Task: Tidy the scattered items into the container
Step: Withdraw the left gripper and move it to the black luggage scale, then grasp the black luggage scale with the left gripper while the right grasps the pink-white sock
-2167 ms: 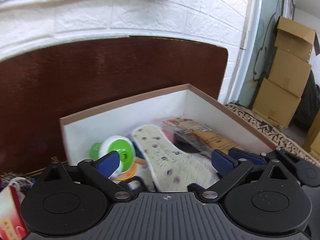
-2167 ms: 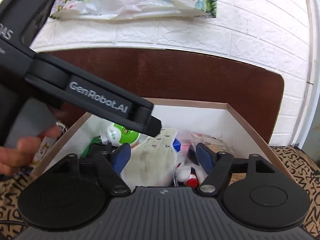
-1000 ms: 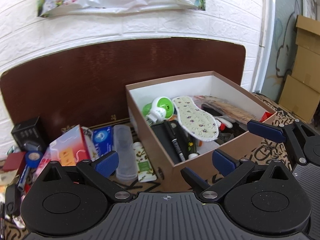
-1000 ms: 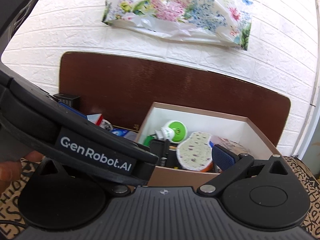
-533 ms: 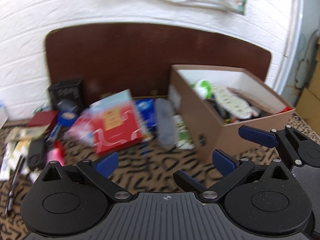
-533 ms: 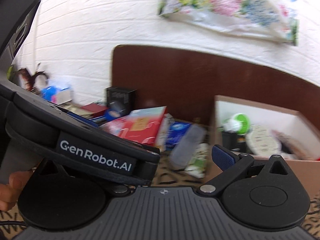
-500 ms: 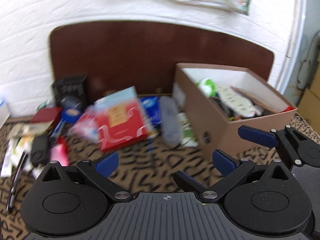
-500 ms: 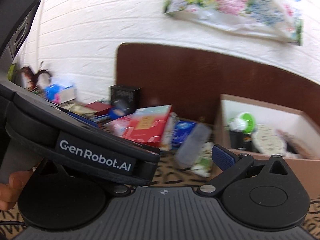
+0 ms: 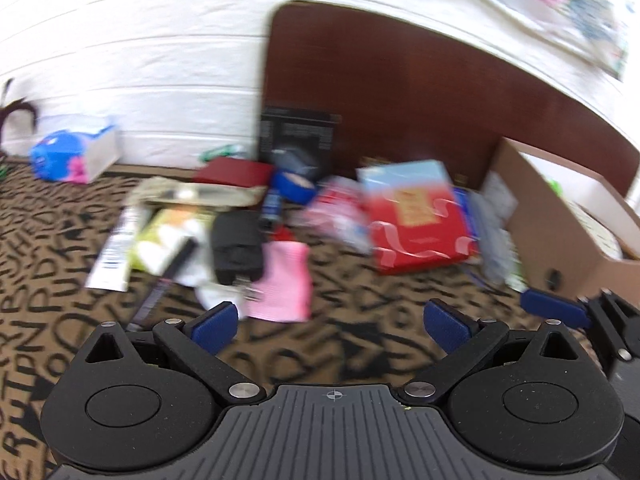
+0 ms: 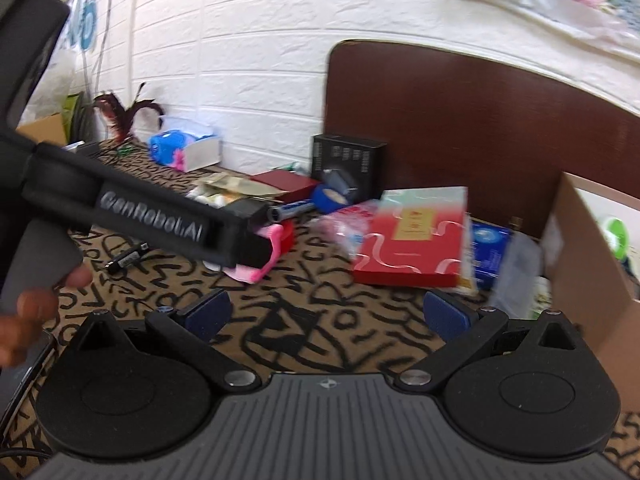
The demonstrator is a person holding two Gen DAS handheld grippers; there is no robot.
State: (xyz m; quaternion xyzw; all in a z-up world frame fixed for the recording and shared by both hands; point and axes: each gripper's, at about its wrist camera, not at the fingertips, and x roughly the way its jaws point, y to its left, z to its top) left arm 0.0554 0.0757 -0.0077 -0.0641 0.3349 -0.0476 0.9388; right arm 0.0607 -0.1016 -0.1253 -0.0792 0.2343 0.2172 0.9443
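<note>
Meanwhile, 2 spread, empty grippers, left gripper [image 9: 331, 322] and right gripper [image 10: 326, 314], face 1 cardboard box [image 10: 588, 264].

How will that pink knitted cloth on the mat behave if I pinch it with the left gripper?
The pink cloth lies flat and rumpled, so it will probably be floppy and drape. It looks light. One edge seems tucked beside the black case, so it may drag that along. The left gripper is open above the mat.
</note>
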